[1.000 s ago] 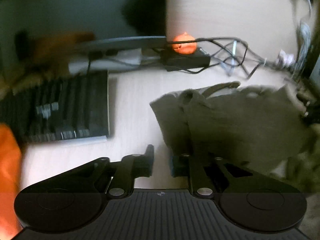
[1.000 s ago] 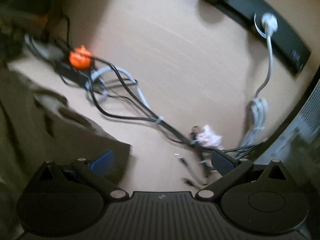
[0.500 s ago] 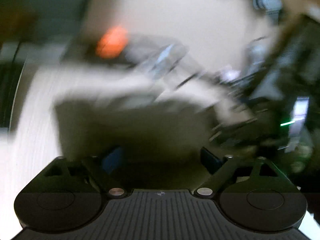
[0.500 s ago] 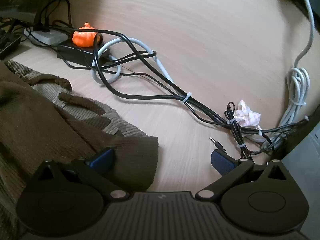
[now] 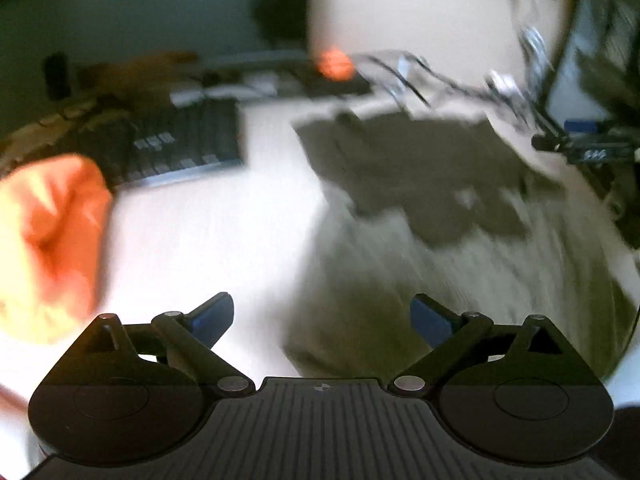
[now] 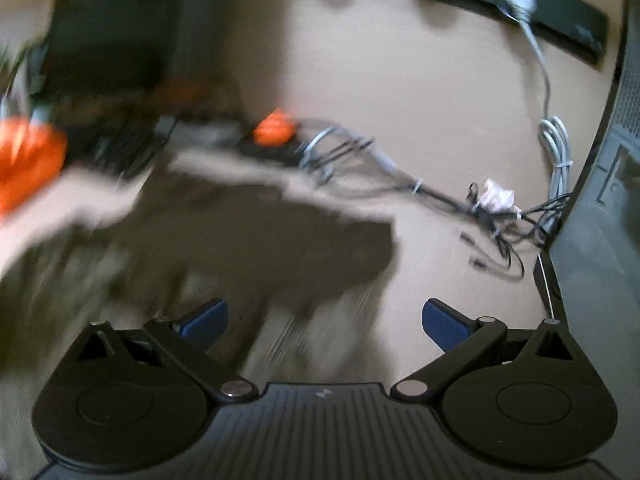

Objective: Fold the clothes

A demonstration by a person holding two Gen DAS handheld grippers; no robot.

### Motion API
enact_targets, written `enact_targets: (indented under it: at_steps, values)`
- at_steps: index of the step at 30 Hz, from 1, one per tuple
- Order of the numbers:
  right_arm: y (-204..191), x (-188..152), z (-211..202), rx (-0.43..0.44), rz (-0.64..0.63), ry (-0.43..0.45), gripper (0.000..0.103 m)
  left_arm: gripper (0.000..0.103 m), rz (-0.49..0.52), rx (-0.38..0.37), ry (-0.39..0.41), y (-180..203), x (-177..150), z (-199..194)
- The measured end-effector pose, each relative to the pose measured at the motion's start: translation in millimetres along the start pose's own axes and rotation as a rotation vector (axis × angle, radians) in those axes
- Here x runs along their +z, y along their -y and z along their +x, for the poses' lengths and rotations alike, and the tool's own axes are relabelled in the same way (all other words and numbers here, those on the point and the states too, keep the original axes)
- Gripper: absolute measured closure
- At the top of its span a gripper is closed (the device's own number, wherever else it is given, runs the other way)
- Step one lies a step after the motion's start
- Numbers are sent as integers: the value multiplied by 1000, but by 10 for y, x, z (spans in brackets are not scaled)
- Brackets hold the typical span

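Between folds: the left claw is opening, nothing between its jaws; the right claw gapes empty (blurry). Next, regrip the olive garment on the desk.

One olive garment, one keyboard, one small orange figure, two grippers.

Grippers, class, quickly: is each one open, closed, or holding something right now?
Left gripper: jaws opening wide, nothing gripped; the olive garment lies beyond.
Right gripper: open, holding nothing, above the garment.
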State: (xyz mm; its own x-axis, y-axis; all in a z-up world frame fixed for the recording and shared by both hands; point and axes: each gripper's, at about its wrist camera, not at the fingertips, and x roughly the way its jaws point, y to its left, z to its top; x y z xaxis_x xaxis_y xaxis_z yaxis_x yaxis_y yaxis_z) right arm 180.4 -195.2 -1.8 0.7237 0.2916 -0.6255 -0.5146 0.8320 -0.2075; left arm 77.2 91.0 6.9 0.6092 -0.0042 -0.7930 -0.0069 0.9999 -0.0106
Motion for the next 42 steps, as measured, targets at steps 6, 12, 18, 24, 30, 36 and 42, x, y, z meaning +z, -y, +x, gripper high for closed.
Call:
enact_targets:
  at_steps: [6,12,18,24,30,36,42]
  values:
    - [-490,-572,-363,-212,-131,-113,0,5,216,183,-40,125,-588,76]
    - [-281,-782,-635,-295,64,-191,0,4,234,328,-70,-415,-1034,-246]
    - [-31,-656,-882,-28,504,-72,0,4,-7,41,93,-688,-854,-664]
    - [226,-9,-1077,133,566,0,0,3,-178,-222,165,-315,-110,-481]
    - [450,519,-534,223,440,16,0,2,-197,-321,189,-17,470,-17]
    - [648,712,672,300,476,31,0,2,-135,-293,214,303,1099,407]
    - [777,423,1524,354,624,-116,0,2,-144,-218,25,508,1504,1254]
